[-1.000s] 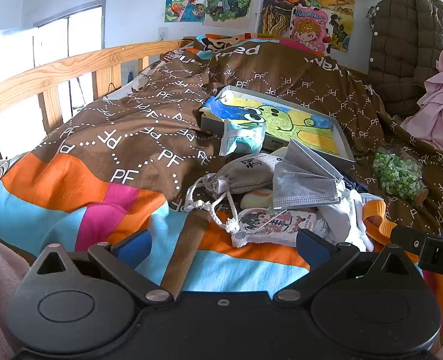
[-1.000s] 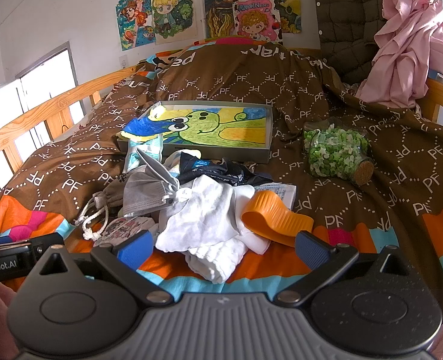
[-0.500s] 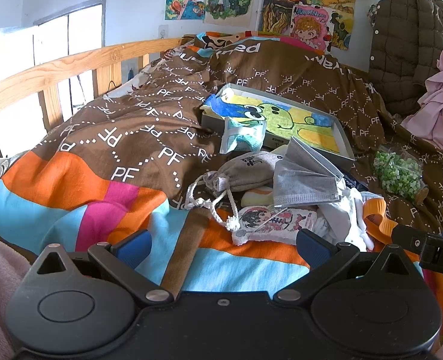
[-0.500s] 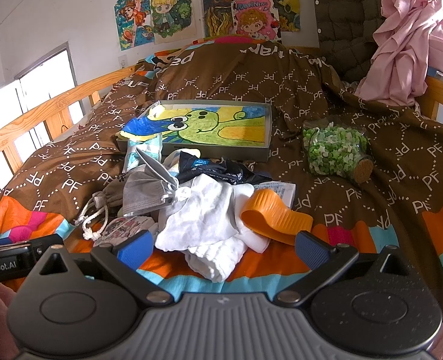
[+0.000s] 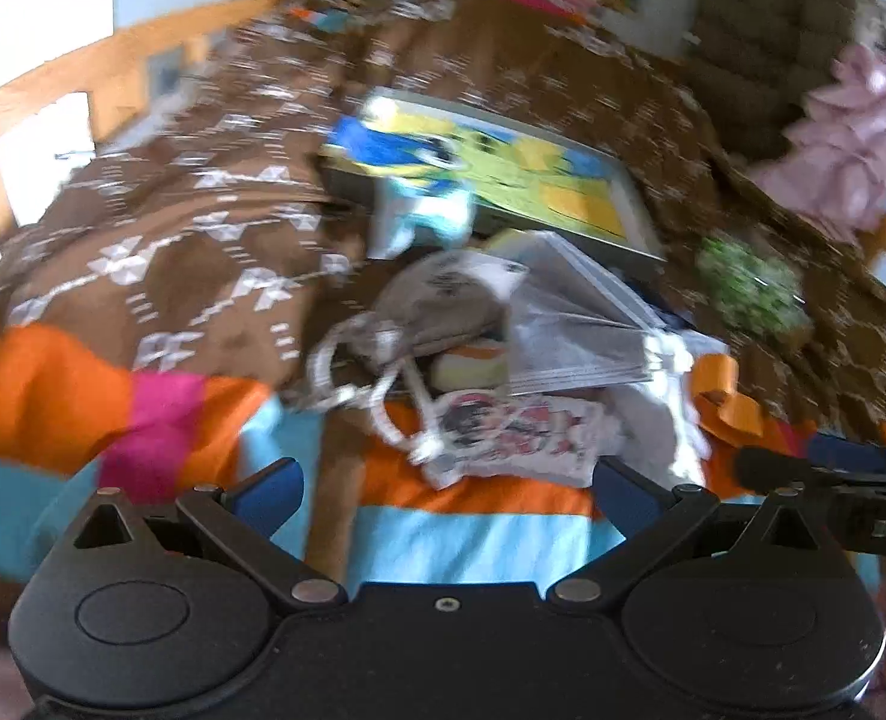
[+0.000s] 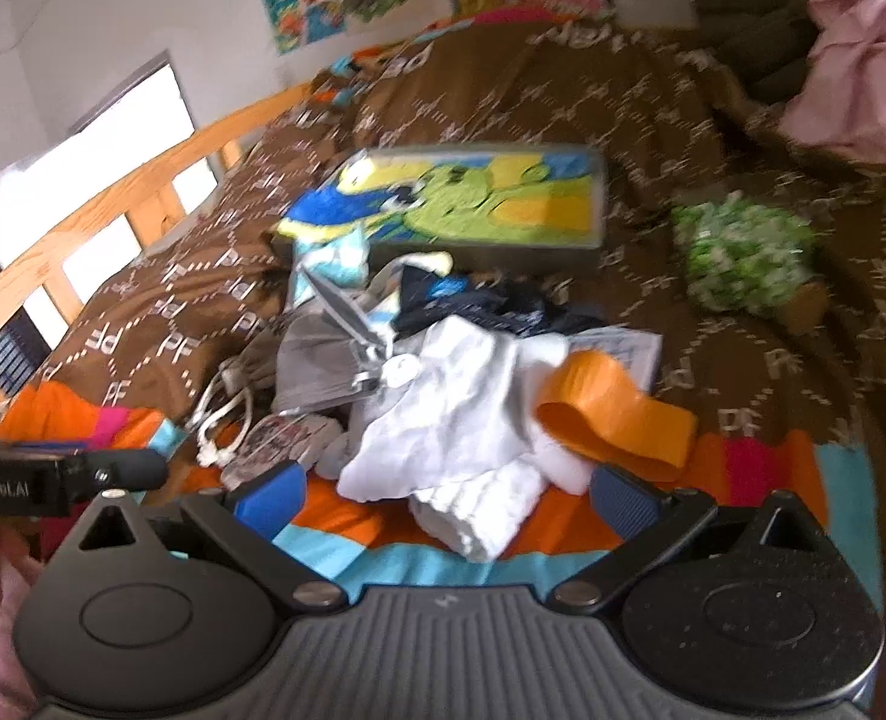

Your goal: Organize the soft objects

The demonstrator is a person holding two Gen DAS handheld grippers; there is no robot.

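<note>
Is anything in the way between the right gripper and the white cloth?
Nothing visible. The right gripper is open, and the white cloth lies right ahead between its fingers on the blanket. The orange band sits off to the side.

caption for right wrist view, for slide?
Open right gripper facing white cloth and orange band piled on bed.

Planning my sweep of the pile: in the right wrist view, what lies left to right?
White drawstring cord → grey face mask → white crumpled cloth → orange folded band → green-and-white speckled bag.
</note>
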